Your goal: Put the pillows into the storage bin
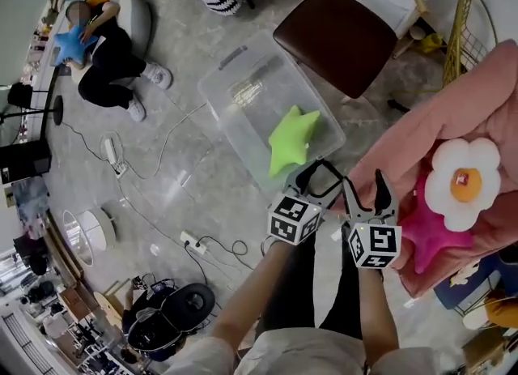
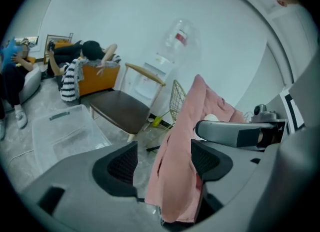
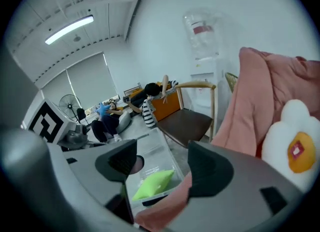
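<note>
The clear storage bin (image 1: 243,94) stands on the floor with a lime-green star pillow (image 1: 293,138) inside; the right gripper view also shows that pillow (image 3: 152,183). On the pink blanket (image 1: 421,134) at the right lie a white flower pillow with an orange centre (image 1: 463,181) and a magenta star pillow (image 1: 433,236). My left gripper (image 1: 318,172) hovers near the bin's front corner, open and empty. My right gripper (image 1: 366,191) is beside it at the blanket's edge, also open with nothing between its jaws. The blanket (image 2: 185,141) fills the background of the left gripper view.
A brown chair (image 1: 336,40) stands just beyond the bin, and a gold wire rack (image 1: 463,17) is behind the blanket. People sit on the floor at the far left (image 1: 109,49). Cables and a power strip (image 1: 194,244) lie on the floor.
</note>
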Available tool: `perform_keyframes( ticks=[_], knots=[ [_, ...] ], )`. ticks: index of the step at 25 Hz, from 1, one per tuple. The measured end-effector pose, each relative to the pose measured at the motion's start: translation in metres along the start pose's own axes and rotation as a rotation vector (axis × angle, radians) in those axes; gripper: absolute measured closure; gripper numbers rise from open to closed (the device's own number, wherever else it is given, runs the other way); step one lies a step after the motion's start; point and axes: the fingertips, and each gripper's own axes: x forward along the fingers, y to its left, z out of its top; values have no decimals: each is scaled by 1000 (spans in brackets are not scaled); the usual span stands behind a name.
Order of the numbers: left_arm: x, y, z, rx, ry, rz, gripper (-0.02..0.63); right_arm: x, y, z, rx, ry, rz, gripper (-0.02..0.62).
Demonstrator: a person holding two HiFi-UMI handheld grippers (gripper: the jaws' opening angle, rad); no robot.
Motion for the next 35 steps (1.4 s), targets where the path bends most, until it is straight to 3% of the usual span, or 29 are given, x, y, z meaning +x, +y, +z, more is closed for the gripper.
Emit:
perform_keyframes(
  ticks=[5, 11, 16, 20, 27, 31, 35],
  knots=[
    [34, -63, 14, 78, 13, -95, 268, -37, -53, 16, 34, -88, -106, 285],
    [72, -137, -5, 209, 63, -152, 267, -87, -122, -5, 99, -136, -183, 286],
    [135, -206, -23, 249, 120, -217, 267, -122, -210, -23, 143, -116, -255, 285],
    [177, -253, -40, 234, 159, -262, 268, -161, -280, -43, 143, -64, -325, 285],
    [242, -286, -97, 177, 237, -277, 267, -220, -407, -103, 201, 35, -456, 259],
    [283, -275, -132, 105, 268, -257, 267, -213, -434, -132, 306, 96, -387, 153],
    [297, -265, -152, -10, 260, -254, 254, -197, -436, -154, 342, 169, -321, 143]
  ],
)
